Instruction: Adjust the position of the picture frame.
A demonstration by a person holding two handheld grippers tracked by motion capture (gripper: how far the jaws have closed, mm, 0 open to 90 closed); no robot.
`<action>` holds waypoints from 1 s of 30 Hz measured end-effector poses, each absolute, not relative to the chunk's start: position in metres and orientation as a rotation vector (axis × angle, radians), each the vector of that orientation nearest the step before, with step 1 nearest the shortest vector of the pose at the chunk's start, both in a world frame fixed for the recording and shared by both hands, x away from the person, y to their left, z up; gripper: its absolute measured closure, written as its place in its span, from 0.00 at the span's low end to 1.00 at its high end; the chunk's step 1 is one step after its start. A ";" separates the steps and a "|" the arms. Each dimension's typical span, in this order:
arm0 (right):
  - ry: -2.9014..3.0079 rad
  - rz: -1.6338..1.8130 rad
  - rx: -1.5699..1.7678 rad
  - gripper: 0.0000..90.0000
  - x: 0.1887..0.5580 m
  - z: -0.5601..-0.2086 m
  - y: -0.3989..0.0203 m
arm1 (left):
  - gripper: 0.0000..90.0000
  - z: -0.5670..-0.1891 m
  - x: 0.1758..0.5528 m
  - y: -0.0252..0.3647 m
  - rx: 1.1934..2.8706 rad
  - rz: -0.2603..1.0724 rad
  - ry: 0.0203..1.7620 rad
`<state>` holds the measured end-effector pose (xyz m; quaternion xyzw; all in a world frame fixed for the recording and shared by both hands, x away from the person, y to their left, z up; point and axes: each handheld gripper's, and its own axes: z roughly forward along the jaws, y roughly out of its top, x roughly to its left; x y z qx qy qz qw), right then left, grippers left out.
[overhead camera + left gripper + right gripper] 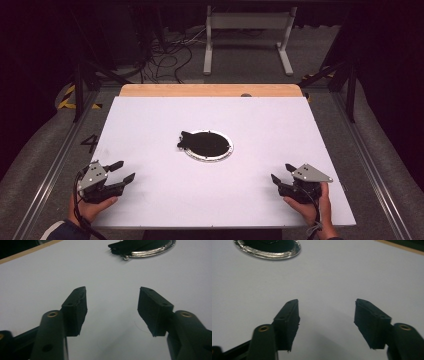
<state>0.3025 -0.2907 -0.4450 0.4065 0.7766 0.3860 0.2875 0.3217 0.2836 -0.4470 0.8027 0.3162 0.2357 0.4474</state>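
Bench (pixel 150 200): a white board laid flat, a strip of bare wood showing along its far edge; the surface is plain across the near half.

Centre of bench: a round dish with a bright metal rim (pixel 209 145); inside it lies a black object (pixel 202 142), flat and dark, whose left end sticks out over the rim; its exact kind cannot be told; in the left gripper view a small metal ball shows at that overhanging end, just beside the rim.

Left gripper (pixel 124 171): at the near left corner of the bench, held in the person's left hand (pixel 91 206); grey plate on top; fingers (pixel 75 311) spread wide, nothing between them, pointing right and slightly far toward the dish; well apart from the dish.

Right gripper (pixel 282 173): at the near right of the bench, held in the person's right hand (pixel 312 209); grey plate on top, cable trailing down by the wrist; fingers (pixel 372 323) spread wide, nothing between them, pointing left and far toward the dish; well apart from it.

Whether the fingertips rest on the board or hang just above it cannot be told.

Beyond the bench: a dark floor with loose cables (pixel 165 57) and a white frame stand (pixel 247 37) at the far side.
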 end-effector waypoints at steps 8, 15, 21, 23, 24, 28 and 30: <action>2.178 1.064 1.049 0.77 0.309 -0.448 -0.280 | 0.85 -0.440 0.350 0.264 2.026 0.527 0.709; 2.203 1.100 1.035 0.97 0.323 -0.448 -0.260 | 0.99 -0.433 0.399 0.213 2.095 0.508 0.656; 2.222 1.133 0.998 1.00 0.333 -0.446 -0.242 | 1.00 -0.439 0.430 0.189 2.095 0.466 0.701; 2.231 1.137 0.985 1.00 0.336 -0.445 -0.235 | 1.00 -0.442 0.439 0.183 2.103 0.480 0.706; 2.234 1.139 0.979 1.00 0.338 -0.445 -0.232 | 1.00 -0.444 0.445 0.180 2.112 0.463 0.730; 2.247 1.145 0.962 1.00 0.342 -0.445 -0.221 | 1.00 -0.450 0.458 0.171 2.095 0.465 0.767; 2.262 1.144 0.954 1.00 0.344 -0.445 -0.216 | 1.00 -0.459 0.462 0.160 2.174 0.460 0.748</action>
